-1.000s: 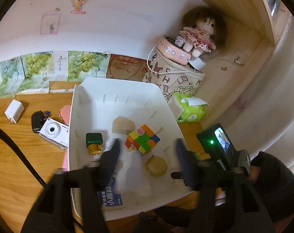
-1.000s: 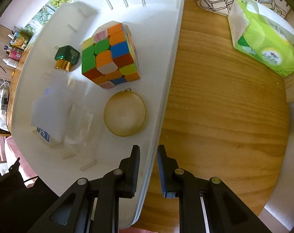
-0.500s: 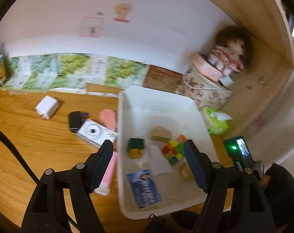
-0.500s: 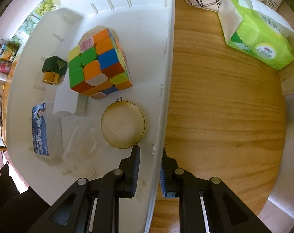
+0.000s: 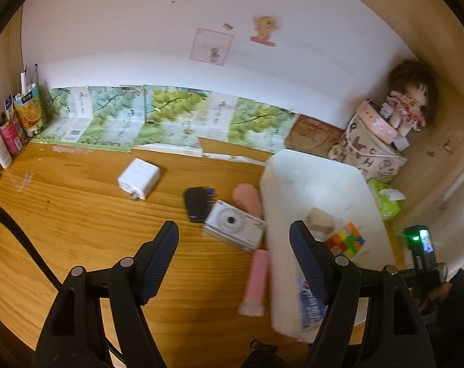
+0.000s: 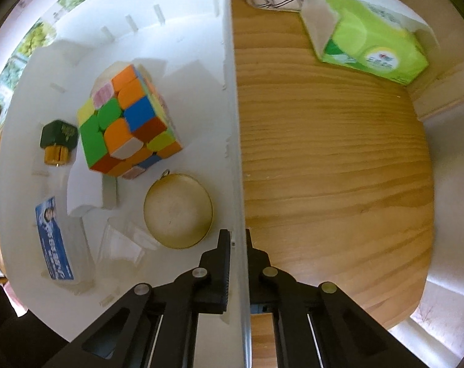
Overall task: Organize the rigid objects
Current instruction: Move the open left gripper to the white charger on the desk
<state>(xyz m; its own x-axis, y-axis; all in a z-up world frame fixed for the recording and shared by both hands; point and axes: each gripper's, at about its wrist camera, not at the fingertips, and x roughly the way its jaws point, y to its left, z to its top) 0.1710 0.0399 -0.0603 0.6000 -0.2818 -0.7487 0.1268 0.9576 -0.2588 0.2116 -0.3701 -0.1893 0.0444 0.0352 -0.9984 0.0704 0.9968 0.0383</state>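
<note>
A white bin [image 5: 311, 174] [image 6: 170, 46] on the wooden desk holds a colour cube [image 6: 127, 122] [image 5: 347, 240], a round brass tin [image 6: 178, 211], a green-capped bottle [image 6: 58, 141] and a blue-labelled clear box [image 6: 52, 239]. My right gripper [image 6: 238, 239] points down and is shut on the bin's right wall [image 6: 233, 122]. My left gripper [image 5: 233, 245] is open and empty, above the desk left of the bin. Ahead of it lie a silver camera [image 5: 233, 225], a black device [image 5: 196, 204], a pink tube [image 5: 256, 279], a pink object [image 5: 247, 197] and a white charger [image 5: 138, 178].
Bottles and a juice carton [image 5: 14, 125] stand at the far left. A patterned bag [image 5: 366, 150] with a doll [image 5: 406, 104] fills the back right corner. A green tissue pack [image 6: 366, 30] [image 5: 386, 199] lies right of the bin. A cable [image 5: 20, 245] crosses the left desk.
My left gripper swung left from over the bin to the desk beside it. My right gripper's jaws closed onto the bin's wall, and the view rolled so the wall now runs upright.
</note>
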